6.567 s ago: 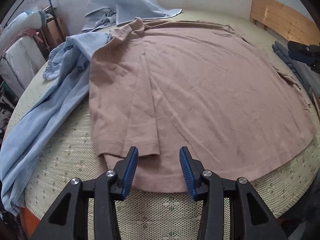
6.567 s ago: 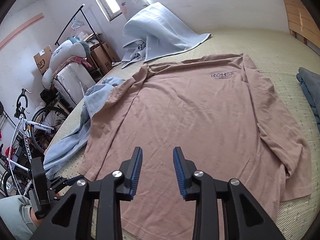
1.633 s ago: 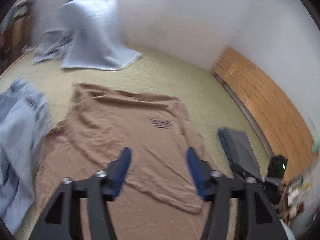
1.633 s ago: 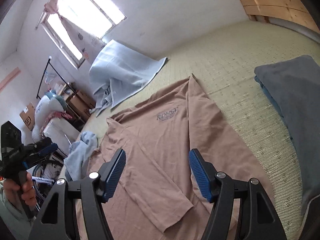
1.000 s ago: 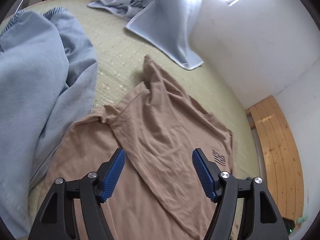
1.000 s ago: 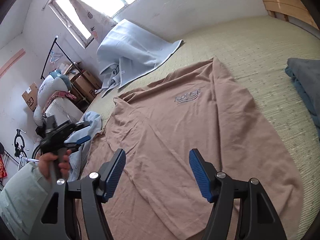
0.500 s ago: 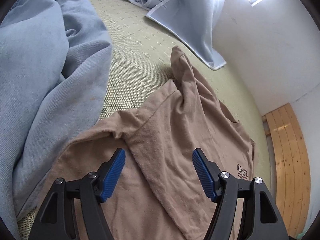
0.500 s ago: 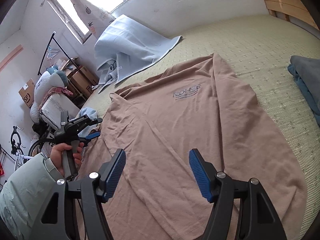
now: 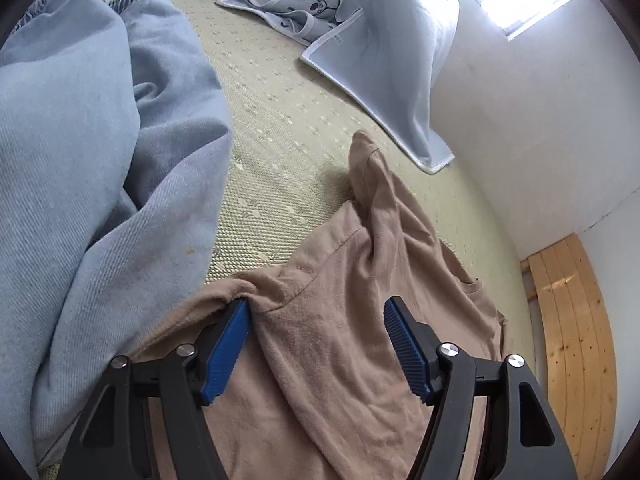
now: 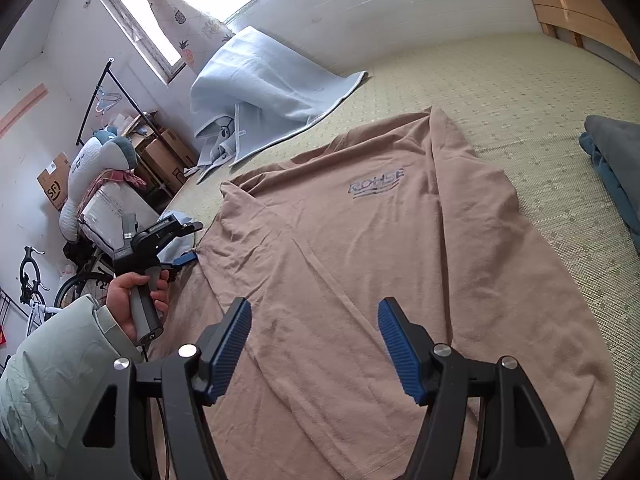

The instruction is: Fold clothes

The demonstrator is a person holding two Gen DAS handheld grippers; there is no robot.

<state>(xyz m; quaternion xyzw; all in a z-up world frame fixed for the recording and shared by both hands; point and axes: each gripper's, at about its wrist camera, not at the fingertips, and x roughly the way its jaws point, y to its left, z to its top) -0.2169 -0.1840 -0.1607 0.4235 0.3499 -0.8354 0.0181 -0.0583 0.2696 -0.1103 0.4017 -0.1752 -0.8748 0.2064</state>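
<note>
We have the tan T-shirt (image 10: pixel 360 264) flat mid-bed. Left gripper (image 9: pixel 316 344) gapes wide at its left shoulder seam; right gripper (image 10: pixel 314 344) gapes above the hem. Pinch both layers before lifting.

The tan T-shirt (image 10: pixel 380 264) carries a dark chest print reading "ROHSE" (image 10: pixel 376 184), with wavy lines under it, near the garment's far end on the bed mat. A cardboard box (image 10: pixel 54 188) at the room's left wall shows the letters "SF". The light blue blanket (image 10: pixel 264 88) has a small tag near its folded corner, too small to read. The left gripper's (image 10: pixel 188 258) body bears lettering, illegible.
</note>
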